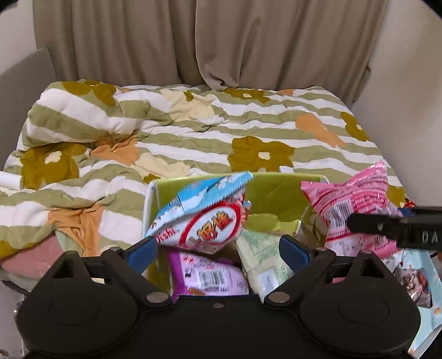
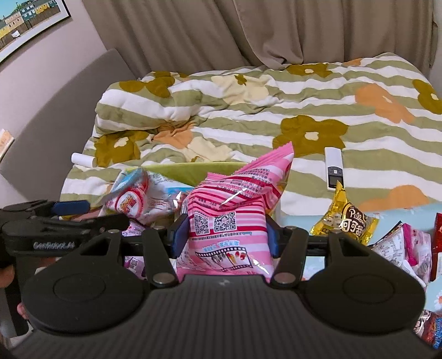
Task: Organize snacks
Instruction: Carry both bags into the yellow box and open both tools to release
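Floral quilt [image 1: 193,132] – green box [image 1: 276,187] w/ snacks – pink pack [image 2: 229,215] in right fingers [image 2: 176,237]

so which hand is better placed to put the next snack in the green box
Right. The right gripper is shut on the pink snack bag, just short of the green box. The left gripper is open and empty above the box.

Premises: a home bedroom. Evidence — a bed with a rumpled floral striped quilt [image 1: 193,132], beige curtains [image 1: 210,41] drawn behind it, a framed picture of houses [image 2: 30,19] on the wall, and a white remote control [image 2: 334,171] lying on the bedding.
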